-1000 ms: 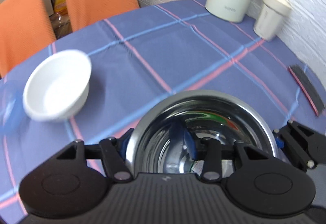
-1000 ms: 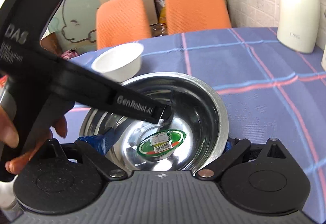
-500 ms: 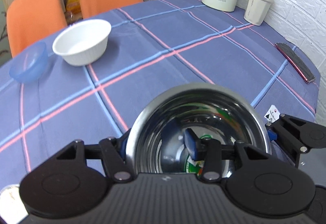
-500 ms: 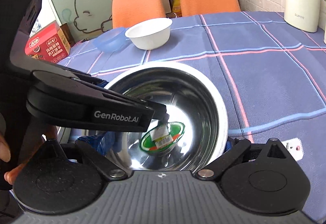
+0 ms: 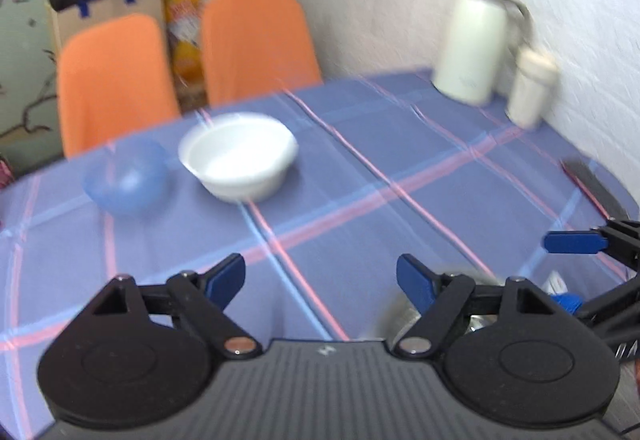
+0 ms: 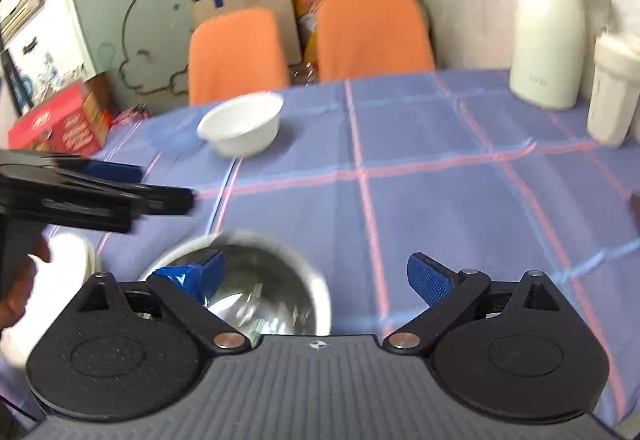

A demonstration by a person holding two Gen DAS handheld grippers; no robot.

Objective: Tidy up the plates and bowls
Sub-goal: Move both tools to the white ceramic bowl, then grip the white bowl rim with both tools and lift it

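Both grippers off the steel bowl [image 6: 256, 280] now, left gripper [image 5: 320, 276] jaws wide, right gripper [image 6: 316, 276] jaws wide, empty.

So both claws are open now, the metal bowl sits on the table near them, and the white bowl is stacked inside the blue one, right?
Not quite. The white bowl is not inside the blue bowl; the left wrist view shows them standing side by side on the tablecloth. The rest holds: the left gripper and right gripper are open, with the metal bowl on the table.
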